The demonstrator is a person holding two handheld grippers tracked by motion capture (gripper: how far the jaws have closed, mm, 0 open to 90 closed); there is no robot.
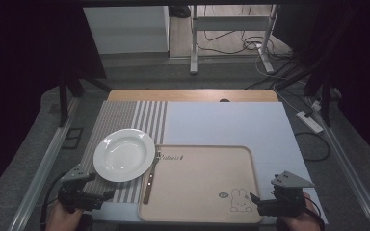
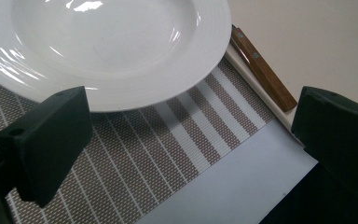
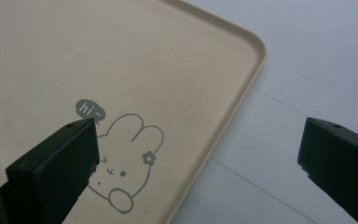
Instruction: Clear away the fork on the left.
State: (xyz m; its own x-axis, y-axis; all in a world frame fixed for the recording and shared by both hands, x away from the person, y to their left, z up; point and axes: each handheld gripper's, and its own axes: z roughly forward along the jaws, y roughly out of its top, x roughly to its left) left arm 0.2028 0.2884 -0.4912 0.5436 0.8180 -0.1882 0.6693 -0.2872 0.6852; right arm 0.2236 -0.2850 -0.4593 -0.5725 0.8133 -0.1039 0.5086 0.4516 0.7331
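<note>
A white deep plate rests on a striped brown placemat at the left. A beige tray with a rabbit drawing lies to its right. A wooden-handled utensil lies along the tray's left rim. My left gripper is open, near the plate's front edge, nothing between its jaws. My right gripper is open over the tray's near right corner, holding nothing.
A white sheet covers the table under the tray, and a wooden strip shows at the far edge. Beyond stand a metal stand and floor cables. A power strip lies at the right.
</note>
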